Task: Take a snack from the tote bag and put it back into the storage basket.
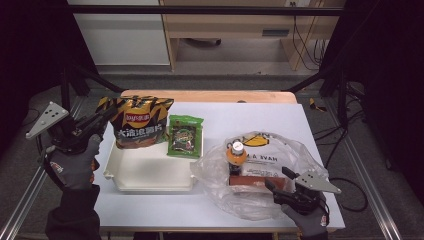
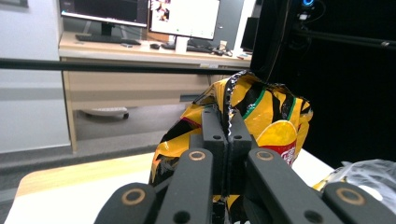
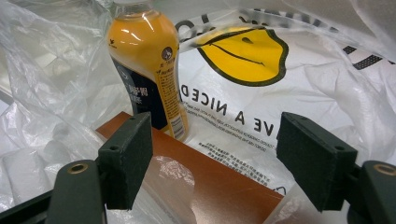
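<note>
Left of the white tray [image 1: 150,172], the left gripper [image 1: 102,119] pinches the light, crushable chip bag [image 1: 140,122] by its top seam. Right of the tray, the right gripper [image 1: 280,184], fingers wide, faces the stiff brown box [image 3: 210,186] inside the slippery plastic bag [image 1: 295,150].

On the bench [image 1: 260,117], a tray [image 1: 150,172] sits left of centre with a crisp bag [image 1: 140,122] standing at its far-left edge and a snack packet [image 1: 185,136] leaning just right of that, while a plastic bag [image 1: 295,150] at the near right holds an upright bottle [image 1: 236,152] behind a flat box [image 1: 255,181].
</note>
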Demonstrator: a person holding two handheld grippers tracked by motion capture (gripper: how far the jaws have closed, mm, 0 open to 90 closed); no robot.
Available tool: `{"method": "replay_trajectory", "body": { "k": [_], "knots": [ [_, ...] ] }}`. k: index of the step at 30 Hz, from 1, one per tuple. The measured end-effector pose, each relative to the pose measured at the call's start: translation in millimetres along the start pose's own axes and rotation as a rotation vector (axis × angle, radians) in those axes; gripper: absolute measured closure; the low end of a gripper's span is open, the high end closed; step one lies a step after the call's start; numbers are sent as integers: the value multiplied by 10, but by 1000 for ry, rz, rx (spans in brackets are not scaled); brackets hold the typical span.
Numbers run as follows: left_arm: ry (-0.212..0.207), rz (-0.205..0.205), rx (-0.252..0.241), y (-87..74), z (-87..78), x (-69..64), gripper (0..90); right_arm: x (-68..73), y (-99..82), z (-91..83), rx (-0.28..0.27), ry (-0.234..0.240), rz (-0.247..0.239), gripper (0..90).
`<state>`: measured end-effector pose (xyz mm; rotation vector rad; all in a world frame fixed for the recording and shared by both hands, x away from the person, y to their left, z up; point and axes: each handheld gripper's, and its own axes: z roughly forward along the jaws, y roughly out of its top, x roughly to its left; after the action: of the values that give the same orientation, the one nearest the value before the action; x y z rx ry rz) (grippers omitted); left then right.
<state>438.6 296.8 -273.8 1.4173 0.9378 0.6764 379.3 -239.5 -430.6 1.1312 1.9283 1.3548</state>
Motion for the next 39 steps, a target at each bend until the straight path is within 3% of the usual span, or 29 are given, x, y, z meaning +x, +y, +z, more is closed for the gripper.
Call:
{"method": "replay_trajectory", "body": {
  "k": [15, 30, 39],
  "knots": [
    [46, -53, 72, -373, 148, 399, 895, -14, -18, 16, 8, -1, 3, 271],
    [100, -111, 106, -719, 292, 644, 895, -23, -29, 24, 11, -3, 3, 271],
    [134, -97, 97, -785, 351, 673, 893, -28, -37, 31, 15, -5, 1, 270]
  ]
}}
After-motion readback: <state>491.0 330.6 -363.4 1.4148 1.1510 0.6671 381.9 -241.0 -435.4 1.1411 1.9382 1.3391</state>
